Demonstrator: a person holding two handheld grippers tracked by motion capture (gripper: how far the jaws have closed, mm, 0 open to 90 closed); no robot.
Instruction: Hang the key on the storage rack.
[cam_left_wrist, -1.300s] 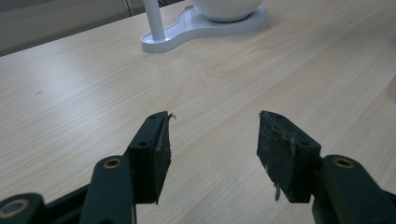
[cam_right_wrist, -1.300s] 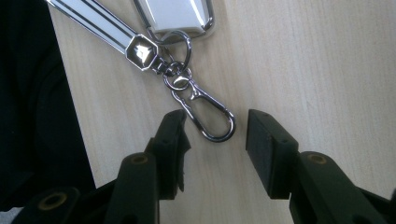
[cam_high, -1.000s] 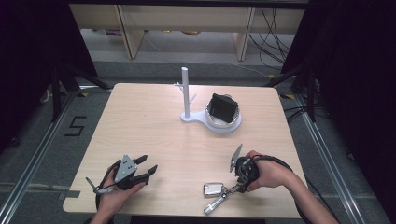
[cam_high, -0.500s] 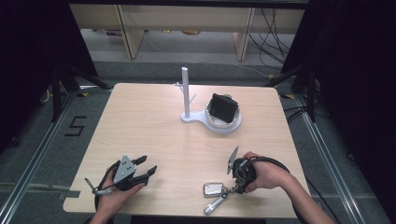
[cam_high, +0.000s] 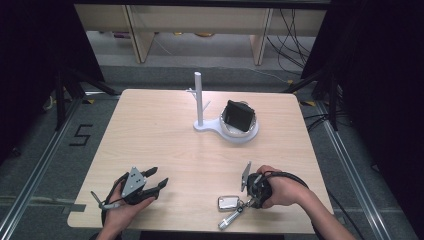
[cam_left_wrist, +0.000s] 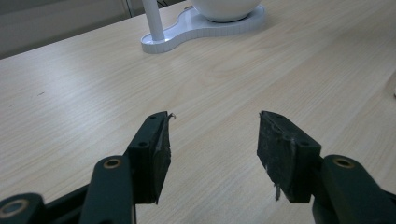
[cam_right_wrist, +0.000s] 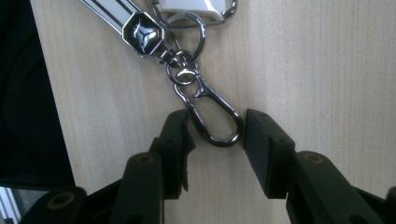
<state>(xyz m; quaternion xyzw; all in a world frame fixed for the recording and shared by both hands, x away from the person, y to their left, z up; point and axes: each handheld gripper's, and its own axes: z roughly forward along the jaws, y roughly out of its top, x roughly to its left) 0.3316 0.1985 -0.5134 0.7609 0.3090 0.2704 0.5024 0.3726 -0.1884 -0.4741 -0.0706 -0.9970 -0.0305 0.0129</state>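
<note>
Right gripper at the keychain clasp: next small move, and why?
Probably finish closing. The right gripper has just been closing, and its fingers already flank the clasp lying flat on the table, seemingly just touching it but not yet clamping it.

key fob (cam_right_wrist: 194, 5) — cut off — top edge

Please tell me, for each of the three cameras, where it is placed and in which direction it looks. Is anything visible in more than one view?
High view: sits above the person's side, looks forward and down on the wooden table; both forearms, left gripper and right gripper show.
Left gripper view: rides low on the left gripper, looks across the table at the white stand; its open jaws show.
Right gripper view: rides on the right gripper, looks straight down; the jaws flank the keychain clasp.
Shared: the white stand, the keychain.
</note>
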